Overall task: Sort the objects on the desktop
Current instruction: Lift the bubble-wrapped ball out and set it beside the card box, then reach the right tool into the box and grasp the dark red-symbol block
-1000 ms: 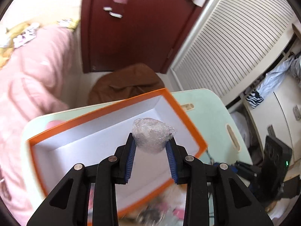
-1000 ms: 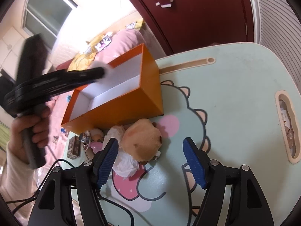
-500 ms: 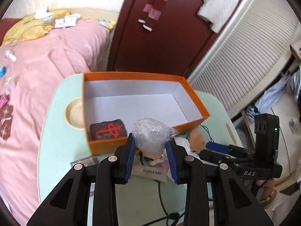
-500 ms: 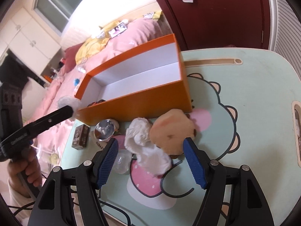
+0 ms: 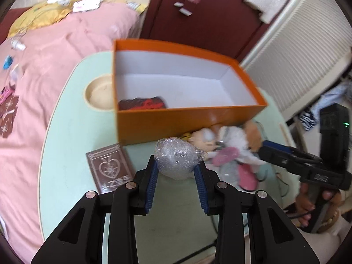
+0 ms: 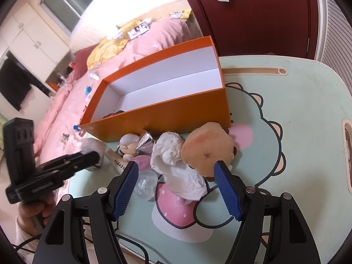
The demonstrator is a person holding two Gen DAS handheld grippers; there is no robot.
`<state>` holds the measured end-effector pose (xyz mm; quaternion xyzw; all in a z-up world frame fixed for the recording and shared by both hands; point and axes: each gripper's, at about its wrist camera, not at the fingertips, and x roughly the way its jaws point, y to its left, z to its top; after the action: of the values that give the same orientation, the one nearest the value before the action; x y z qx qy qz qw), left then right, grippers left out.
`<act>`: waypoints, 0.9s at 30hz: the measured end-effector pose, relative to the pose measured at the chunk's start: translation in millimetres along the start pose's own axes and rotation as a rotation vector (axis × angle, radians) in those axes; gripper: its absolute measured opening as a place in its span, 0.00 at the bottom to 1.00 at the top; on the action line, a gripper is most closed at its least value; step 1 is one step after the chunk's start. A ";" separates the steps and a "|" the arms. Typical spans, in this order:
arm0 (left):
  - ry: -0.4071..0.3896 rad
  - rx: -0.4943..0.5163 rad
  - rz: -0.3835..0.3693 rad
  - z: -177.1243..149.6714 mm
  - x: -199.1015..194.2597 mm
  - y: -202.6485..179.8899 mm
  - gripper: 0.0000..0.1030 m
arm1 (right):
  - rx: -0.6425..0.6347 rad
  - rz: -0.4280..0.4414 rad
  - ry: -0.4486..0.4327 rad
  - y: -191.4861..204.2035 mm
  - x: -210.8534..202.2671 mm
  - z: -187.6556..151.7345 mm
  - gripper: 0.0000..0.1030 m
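Your left gripper (image 5: 177, 173) is clamped on the plastic-wrapped ball (image 5: 176, 158) at lower centre. Your right gripper (image 6: 176, 189) gapes wide, holding nothing, around the crumpled tissue (image 6: 176, 165). Beyond, the orange box (image 5: 187, 101) sits on the table (image 5: 66, 136), upper centre.
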<state>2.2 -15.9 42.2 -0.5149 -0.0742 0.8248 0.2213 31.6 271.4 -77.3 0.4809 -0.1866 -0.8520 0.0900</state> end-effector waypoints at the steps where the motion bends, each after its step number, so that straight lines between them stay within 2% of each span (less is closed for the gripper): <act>1: -0.005 -0.014 -0.005 0.3 -0.4 1.9 0.49 | -0.003 -0.002 0.001 0.6 0.2 -0.3 0.69; 2: -0.016 -0.025 -0.010 0.5 -1.9 3.6 0.62 | -0.004 -0.003 0.001 1.3 0.7 -0.1 0.69; 3: -0.038 -0.032 -0.015 0.7 -5.5 4.7 0.68 | -0.003 -0.006 0.000 5.0 3.3 1.1 0.69; 5: -0.077 -0.045 -0.024 1.5 -12.0 7.0 0.68 | 0.001 -0.010 -0.001 12.4 8.0 2.9 0.69; 13: -0.115 -0.082 -0.031 17.9 -10.2 19.4 0.68 | 0.017 -0.015 -0.007 13.3 9.5 8.9 0.69; 19: -0.156 -0.073 -0.023 37.8 -4.1 24.0 0.70 | 0.007 -0.004 -0.097 11.4 -9.2 17.4 0.69; 25: -0.184 -0.057 -0.013 46.7 -1.2 29.3 0.70 | -0.101 0.029 -0.158 34.1 -23.0 44.4 0.69; 27: -0.201 -0.048 0.015 48.9 -1.4 33.2 0.70 | -0.165 0.043 -0.167 47.4 -22.1 59.9 0.69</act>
<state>-50.0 -40.9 54.1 -0.4354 -0.1120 0.8719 0.1942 -9.2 249.3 -12.7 0.3950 -0.1330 -0.8994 0.1319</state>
